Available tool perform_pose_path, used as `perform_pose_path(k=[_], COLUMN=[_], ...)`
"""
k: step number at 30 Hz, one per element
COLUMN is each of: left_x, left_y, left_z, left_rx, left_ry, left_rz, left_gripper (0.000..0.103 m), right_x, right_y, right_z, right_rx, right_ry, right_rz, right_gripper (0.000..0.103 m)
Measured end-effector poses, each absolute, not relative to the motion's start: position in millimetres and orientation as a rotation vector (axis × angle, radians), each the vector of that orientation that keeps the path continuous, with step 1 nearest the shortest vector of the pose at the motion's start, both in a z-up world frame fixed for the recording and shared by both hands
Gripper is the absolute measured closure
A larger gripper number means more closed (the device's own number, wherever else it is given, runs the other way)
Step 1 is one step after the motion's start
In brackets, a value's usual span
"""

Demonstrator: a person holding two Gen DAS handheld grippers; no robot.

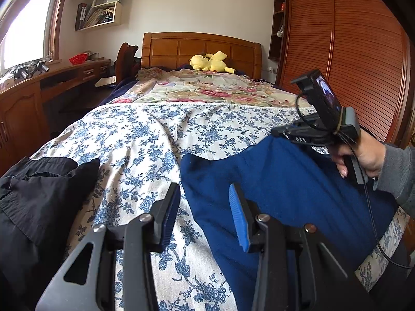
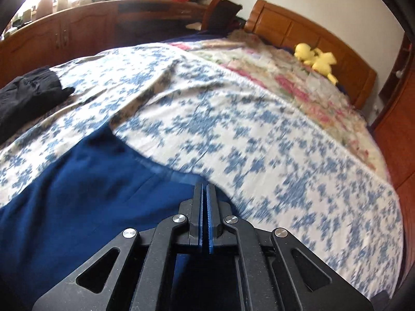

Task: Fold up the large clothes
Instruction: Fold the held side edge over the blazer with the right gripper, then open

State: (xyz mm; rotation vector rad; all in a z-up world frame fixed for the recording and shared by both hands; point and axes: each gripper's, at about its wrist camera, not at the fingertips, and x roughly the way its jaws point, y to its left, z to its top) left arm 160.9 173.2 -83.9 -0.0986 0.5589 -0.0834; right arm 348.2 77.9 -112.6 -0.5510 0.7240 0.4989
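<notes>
A big dark blue soft garment lies spread on the bed's white cover with blue flowers, on the near right part of it. The left gripper hangs just above the blue garment's left edge with its two blue pads apart and nothing between them. The right gripper has its pads pressed together over the blue garment; I cannot tell if cloth is pinched there. A crumpled black piece of clothing lies at the left. A yellow plush toy sits by the wooden headboard.
</notes>
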Motion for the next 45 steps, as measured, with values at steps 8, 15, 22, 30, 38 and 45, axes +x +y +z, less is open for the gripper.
perform_pose_path(k=[8, 15, 22, 30, 38, 45], left_x=[157.8, 158.8, 171.6, 178.4, 183.1, 181.4], left_y=[158.3, 133.8, 97.5, 71.5, 65.4, 64.6], left_z=[-77.2, -65.8, -69.3, -76.3, -83.6, -85.5], left_rx=[-0.085, -0.089, -0.049, -0.014, 0.001, 0.005], left_ry=[0.540, 0.514, 0.537, 0.566, 0.593, 0.600], left_rz=[-0.128, -0.207, -0.276, -0.315, -0.323, -0.322], left_gripper=[0.066, 0.065, 0.064, 0.064, 0.064, 0.063], right_x=[372.4, 363.6, 364.2, 375.8, 389.4, 369.3], right_y=[83.1, 18.0, -92.5, -188.7, -218.9, -210.1], right_z=[-121.7, -86.9, -90.9, -131.8, -160.6, -108.6], right_rx=[-0.576, -0.513, -0.484, -0.352, -0.170, -0.247], right_ry=[0.761, 0.730, 0.801, 0.954, 1.058, 0.766], right_rz=[0.430, 0.377, 0.225, 0.076, 0.076, -0.002], right_gripper=[0.096, 0.056, 0.056, 0.056, 0.075, 0.102])
